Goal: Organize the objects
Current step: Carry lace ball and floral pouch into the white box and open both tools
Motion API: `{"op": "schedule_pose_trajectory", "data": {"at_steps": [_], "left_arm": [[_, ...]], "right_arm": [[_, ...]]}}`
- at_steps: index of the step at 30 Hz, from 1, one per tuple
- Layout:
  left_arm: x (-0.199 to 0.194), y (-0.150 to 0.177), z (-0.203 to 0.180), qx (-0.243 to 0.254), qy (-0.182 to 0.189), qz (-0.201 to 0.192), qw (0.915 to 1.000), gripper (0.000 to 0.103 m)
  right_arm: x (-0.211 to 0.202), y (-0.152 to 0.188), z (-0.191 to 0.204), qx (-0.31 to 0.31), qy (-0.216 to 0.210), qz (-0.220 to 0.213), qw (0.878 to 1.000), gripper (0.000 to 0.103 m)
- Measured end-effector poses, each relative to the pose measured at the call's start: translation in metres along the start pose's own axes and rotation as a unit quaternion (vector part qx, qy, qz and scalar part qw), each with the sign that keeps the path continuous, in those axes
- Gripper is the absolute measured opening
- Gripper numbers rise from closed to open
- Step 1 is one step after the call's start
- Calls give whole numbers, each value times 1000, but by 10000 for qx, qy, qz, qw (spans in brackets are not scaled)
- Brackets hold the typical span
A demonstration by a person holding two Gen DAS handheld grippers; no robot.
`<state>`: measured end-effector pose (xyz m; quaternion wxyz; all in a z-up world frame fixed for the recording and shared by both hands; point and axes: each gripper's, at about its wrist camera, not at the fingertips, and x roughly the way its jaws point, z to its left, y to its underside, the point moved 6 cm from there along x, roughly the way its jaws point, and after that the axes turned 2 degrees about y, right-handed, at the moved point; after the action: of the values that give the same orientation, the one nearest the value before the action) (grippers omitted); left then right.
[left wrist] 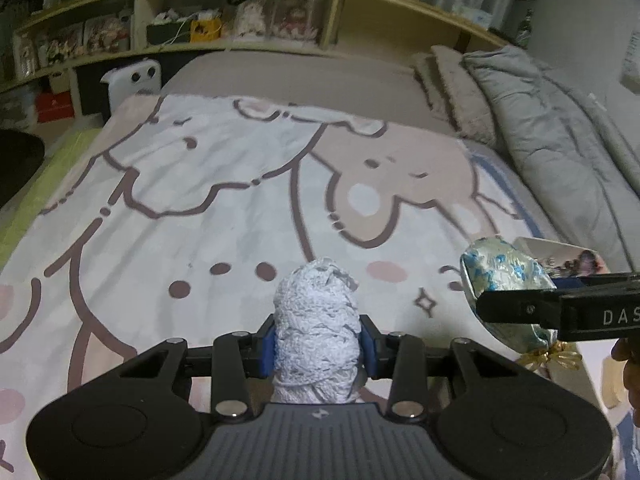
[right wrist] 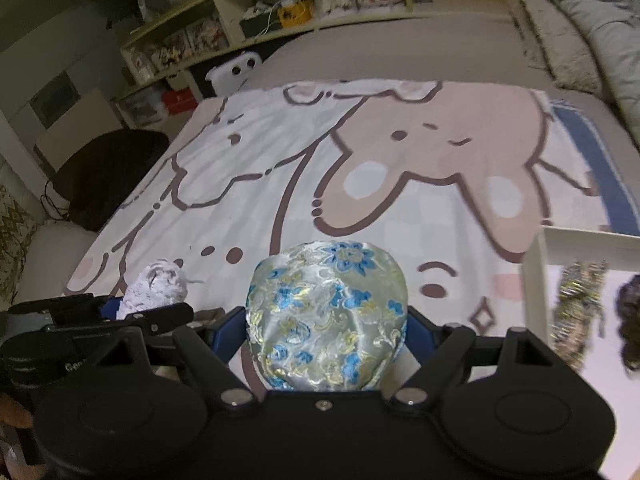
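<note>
My left gripper is shut on a white lace roll, held above the cartoon blanket. The roll also shows in the right wrist view, at the left. My right gripper is shut on a silver brocade pouch with blue flowers, held above the blanket. In the left wrist view the pouch sits at the right, clamped in the right gripper, with a gold bow below it.
A white tray at the right holds a gold-patterned item and a dark item. Folded grey bedding lies along the bed's right side. Shelves line the far wall. A dark chair stands left of the bed.
</note>
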<state>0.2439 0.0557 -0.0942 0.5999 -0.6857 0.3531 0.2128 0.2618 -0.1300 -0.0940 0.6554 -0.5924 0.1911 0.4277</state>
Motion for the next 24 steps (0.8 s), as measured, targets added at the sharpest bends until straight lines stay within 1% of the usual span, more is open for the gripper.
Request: {"op": "schedule_pose_trajectory", "data": {"at_steps": [4,14,19,24], "left_arm": [[-16,1,-15,55,171,-136,9997,41],[-40,9,-45,230,337,-273,9988,41],[-45,12,-59,283,462,-299,9981,41],[-44,7,-75,264,588,-346,9973,41]], "right_arm": [[-22,8,-11,59,92,-160,9998,82],[-64,32,-35,325,120,-424,9985,82],[-78,39,-49,355,154,-484,9981,82],[-88,38,-60,361,177,-598,9974,82]]}}
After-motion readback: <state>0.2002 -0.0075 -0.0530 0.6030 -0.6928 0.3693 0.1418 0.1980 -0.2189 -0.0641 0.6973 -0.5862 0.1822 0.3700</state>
